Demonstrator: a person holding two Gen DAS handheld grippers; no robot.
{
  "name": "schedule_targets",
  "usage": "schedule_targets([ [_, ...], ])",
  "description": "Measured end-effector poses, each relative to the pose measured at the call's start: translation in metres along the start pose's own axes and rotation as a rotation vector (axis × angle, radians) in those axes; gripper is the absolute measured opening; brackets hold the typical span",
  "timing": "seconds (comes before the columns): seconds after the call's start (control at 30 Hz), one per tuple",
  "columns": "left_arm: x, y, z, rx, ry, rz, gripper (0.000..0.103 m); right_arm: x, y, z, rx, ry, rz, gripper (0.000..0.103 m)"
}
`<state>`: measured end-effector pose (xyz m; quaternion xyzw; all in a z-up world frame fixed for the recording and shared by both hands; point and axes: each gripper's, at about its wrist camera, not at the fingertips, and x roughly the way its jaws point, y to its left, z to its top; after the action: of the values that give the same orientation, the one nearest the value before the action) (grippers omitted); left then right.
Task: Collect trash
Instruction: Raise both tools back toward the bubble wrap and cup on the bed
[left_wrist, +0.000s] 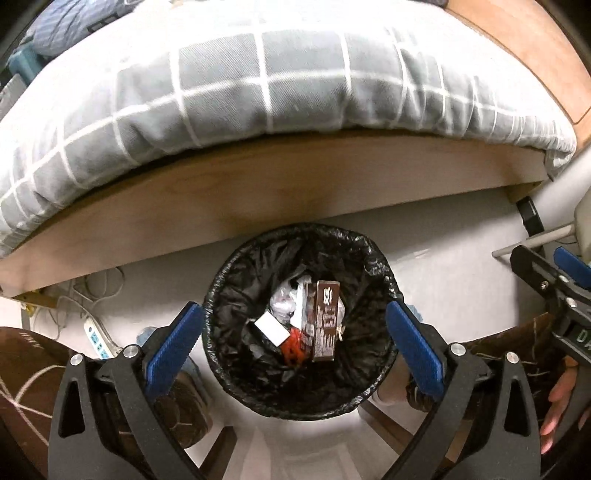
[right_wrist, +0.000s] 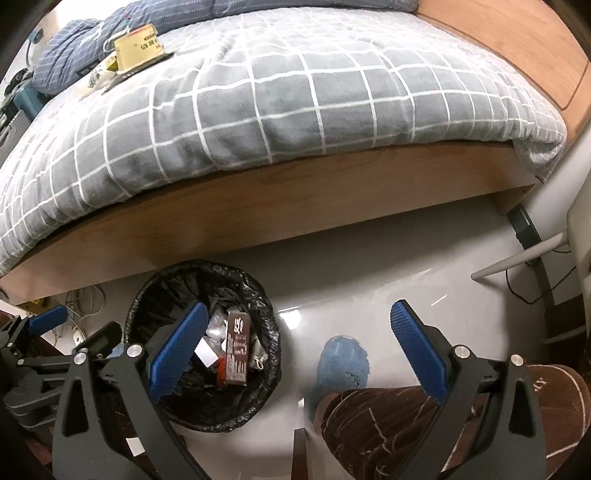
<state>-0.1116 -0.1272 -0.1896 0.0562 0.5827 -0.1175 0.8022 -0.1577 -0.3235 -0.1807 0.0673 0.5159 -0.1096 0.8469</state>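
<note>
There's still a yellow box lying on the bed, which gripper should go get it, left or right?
Right, probably. The right gripper is open and empty, and its camera shows the yellow box on the bed. The left gripper, also open, hangs over the trash bin.

Brown carton in the bin: white print, too blurred to read. Yellow box on bed: dark print, illegible too.

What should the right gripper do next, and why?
Probably swing up toward the yellow box and scraps lying on the bed. Both the right gripper and left gripper are open and empty, and the bin already holds trash.
</note>
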Motion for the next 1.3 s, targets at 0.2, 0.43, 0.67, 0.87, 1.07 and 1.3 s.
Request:
schedule_targets([
  [0.2, -0.029, 0.012, 0.006, -0.020, -0.051, 0.009, 0.097, -0.017, 0.011, 0.011, -0.029, -0.036, 0.016, 0.095],
  [0.43, -0.063, 0.028, 0.014, -0.047, -0.114, 0.029, 0.097, -0.046, 0.029, 0.031, -0.063, -0.097, 0.037, 0.095],
  [0.67, -0.103, 0.044, 0.030, -0.074, -0.179, 0.048, 0.097, -0.079, 0.049, 0.056, -0.096, -0.174, 0.063, 0.095],
  [0.87, -0.132, 0.059, 0.045, -0.101, -0.235, 0.063, 0.097, -0.104, 0.062, 0.076, -0.114, -0.228, 0.079, 0.095],
  [1.07, -0.148, 0.074, 0.063, -0.116, -0.268, 0.074, 0.097, -0.119, 0.082, 0.101, -0.133, -0.263, 0.101, 0.095],
  [1.3, -0.159, 0.098, 0.090, -0.143, -0.296, 0.087, 0.097, -0.120, 0.109, 0.127, -0.174, -0.281, 0.111, 0.095],
])
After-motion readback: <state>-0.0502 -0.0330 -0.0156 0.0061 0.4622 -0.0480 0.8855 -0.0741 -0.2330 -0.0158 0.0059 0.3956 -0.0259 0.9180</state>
